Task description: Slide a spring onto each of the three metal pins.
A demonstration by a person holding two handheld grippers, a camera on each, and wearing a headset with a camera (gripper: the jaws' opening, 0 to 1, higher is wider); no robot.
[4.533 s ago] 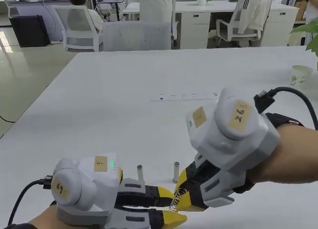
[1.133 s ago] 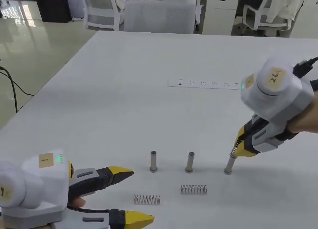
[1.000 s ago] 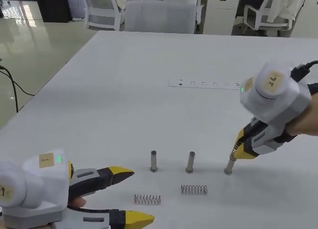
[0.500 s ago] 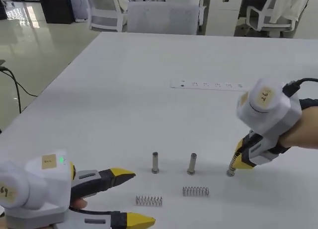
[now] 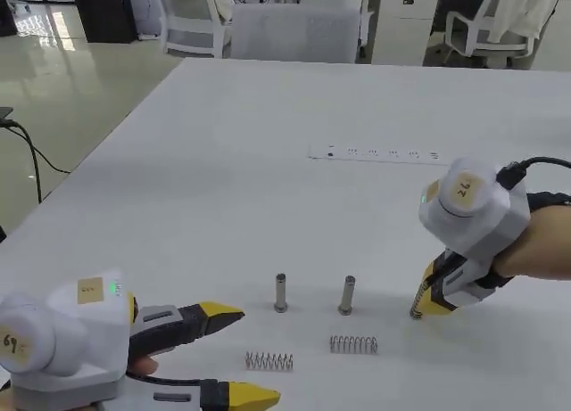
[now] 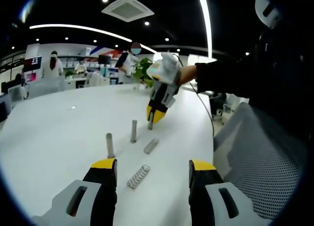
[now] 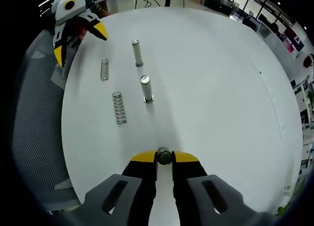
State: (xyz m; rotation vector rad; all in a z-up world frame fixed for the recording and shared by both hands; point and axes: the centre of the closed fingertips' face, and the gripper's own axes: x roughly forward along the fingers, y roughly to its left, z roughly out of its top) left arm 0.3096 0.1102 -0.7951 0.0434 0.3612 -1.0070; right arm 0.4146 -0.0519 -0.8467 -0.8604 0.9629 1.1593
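Observation:
Three metal pins stand in a row on the white table: the left pin [image 5: 281, 292], the middle pin [image 5: 347, 296] and the right pin [image 5: 416, 311]. My right gripper [image 5: 426, 299] is low over the right pin, shut on a spring [image 5: 419, 295] that sits around it. The pin's head [image 7: 164, 156] shows between the closed jaws. Two loose springs lie in front of the pins, one on the left [image 5: 268, 361] and one near the middle [image 5: 353, 344]. My left gripper [image 5: 241, 356] rests open at the near left, holding nothing, with the left spring [image 6: 138, 176] just ahead of its jaws.
A white power strip [image 5: 381, 153] lies farther back on the table [image 5: 250, 161]. Office chairs [image 5: 299, 32] and desks stand beyond the far edge. A cable [image 5: 27, 152] trails over the floor on the left. People stand in the background of the left gripper view.
My right gripper has come down with the spring along the right pin, from its top to near the table. The left gripper and the loose springs have stayed put.

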